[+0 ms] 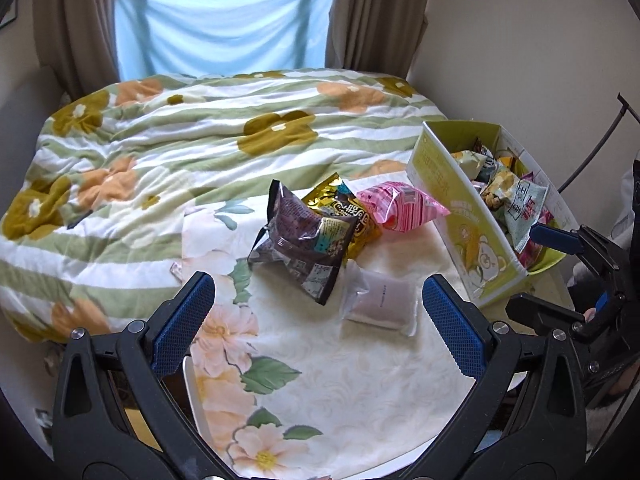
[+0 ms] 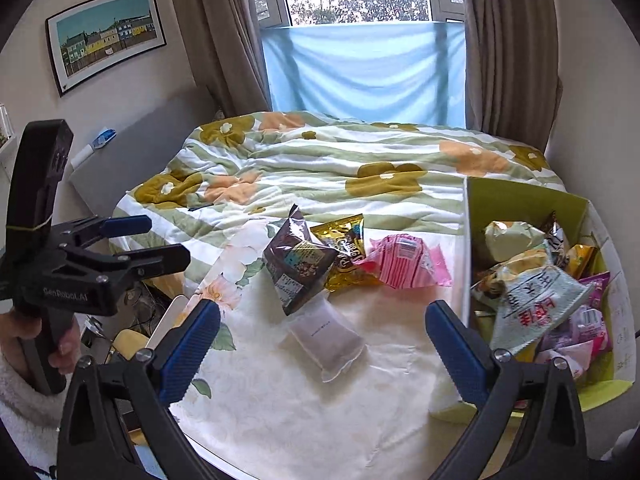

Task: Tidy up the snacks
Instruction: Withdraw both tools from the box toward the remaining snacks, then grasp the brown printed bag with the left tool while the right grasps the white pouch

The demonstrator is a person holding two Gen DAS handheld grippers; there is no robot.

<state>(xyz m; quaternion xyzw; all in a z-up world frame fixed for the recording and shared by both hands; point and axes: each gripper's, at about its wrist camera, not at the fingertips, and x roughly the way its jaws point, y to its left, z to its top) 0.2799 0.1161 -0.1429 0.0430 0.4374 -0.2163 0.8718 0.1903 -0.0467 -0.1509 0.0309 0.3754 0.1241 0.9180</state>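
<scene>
Four snack packets lie on the floral tablecloth (image 1: pixel 320 392): a dark brown packet (image 1: pixel 304 240) (image 2: pixel 298 260), a gold packet (image 1: pixel 354 216) (image 2: pixel 346 248), a pink packet (image 1: pixel 400 208) (image 2: pixel 404 260) and a clear packet (image 1: pixel 380 304) (image 2: pixel 326 338). A yellow-green box (image 1: pixel 460 220) (image 2: pixel 520 204) at the right holds several more packets, with a pale one with red letters (image 2: pixel 536 304) on top. My left gripper (image 1: pixel 318 320) (image 2: pixel 168 240) is open, with the clear packet just ahead between its fingers. My right gripper (image 2: pixel 324 344) (image 1: pixel 524 268) is open beside the box's near end and holds nothing.
A bed with a green-striped flowered blanket (image 1: pixel 180 140) (image 2: pixel 340 168) lies right behind the table. Beyond it are curtains and a window with a blue cloth (image 2: pixel 360 76). A hand and white sleeve (image 2: pixel 24 380) hold the left gripper. A yellow chair (image 2: pixel 128 344) stands below the table's left edge.
</scene>
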